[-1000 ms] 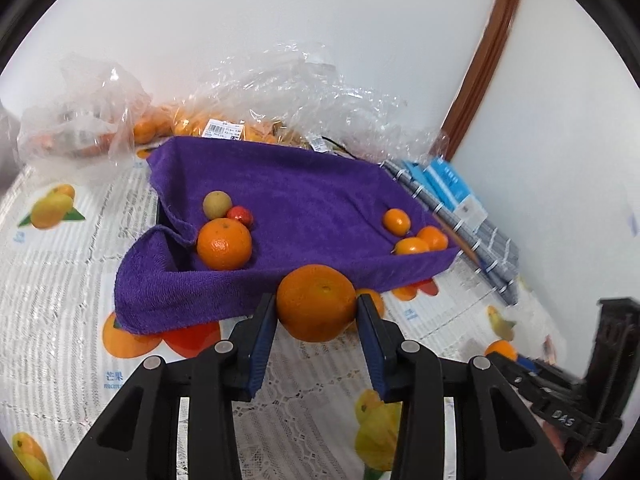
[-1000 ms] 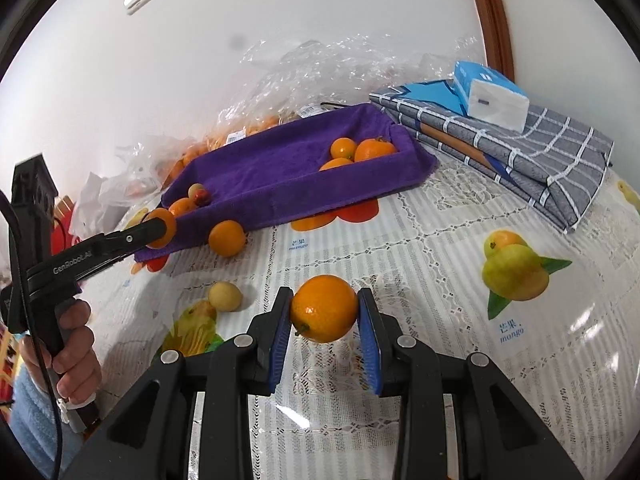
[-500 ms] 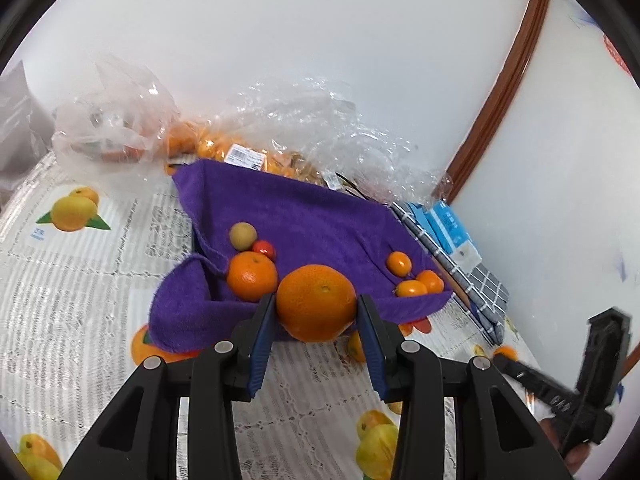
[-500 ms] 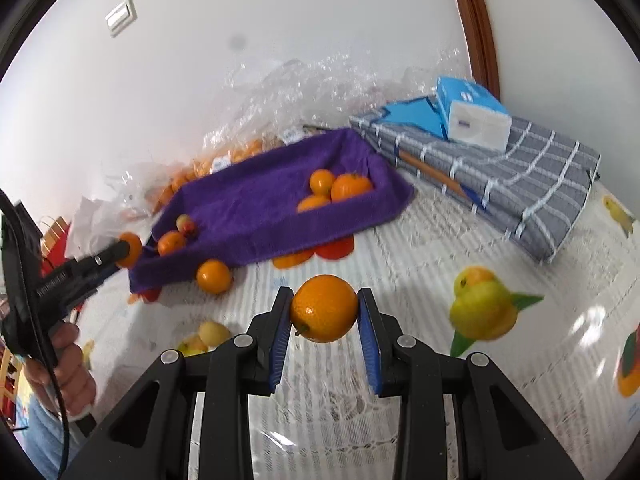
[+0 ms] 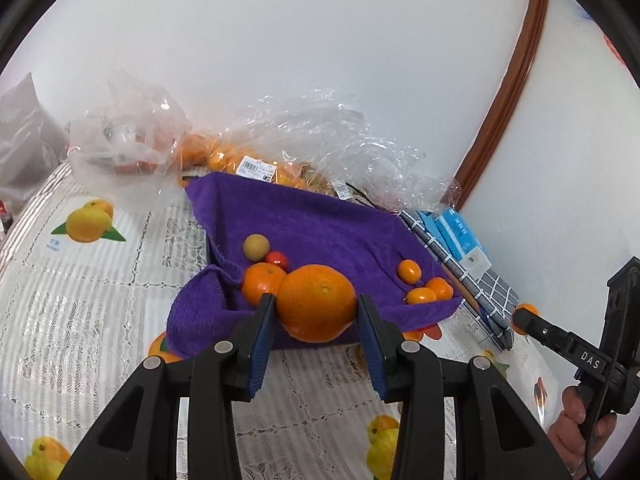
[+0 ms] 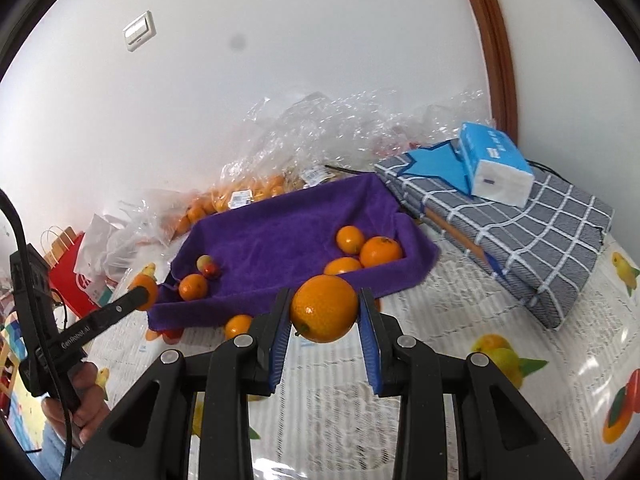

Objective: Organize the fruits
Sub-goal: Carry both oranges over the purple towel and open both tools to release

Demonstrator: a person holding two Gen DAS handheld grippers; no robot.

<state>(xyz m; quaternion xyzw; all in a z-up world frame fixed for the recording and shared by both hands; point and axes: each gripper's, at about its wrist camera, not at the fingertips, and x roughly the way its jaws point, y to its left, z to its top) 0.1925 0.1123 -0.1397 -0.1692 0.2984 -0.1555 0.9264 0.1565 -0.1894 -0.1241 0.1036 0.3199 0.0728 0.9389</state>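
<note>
over the last second both your carried fruits have come up off the worktop [image 6: 460, 344] toward the purple-towel tray [image 5: 320, 224]; earlier each hung lower and nearer the tablecloth. judgement: both are now in transit to the tray, release not yet made.

left hand-held gripper [image 5: 316, 316]: closed part-way, pads pressed on either side of a large orange [image 5: 316, 302], held just short of the tray's near edge, close to the orange [image 5: 262, 282] already lying in the left corner.

right hand-held gripper [image 6: 324, 314]: likewise clamped on a second orange [image 6: 323, 307], raised above the worktop before the tray's near rim, by the right-hand cluster [image 6: 368, 248].

pose: both held level, pointing into the tray, left beside the left end, right toward the right. one small orange [image 6: 237, 325] remains outside on the worktop.
</note>
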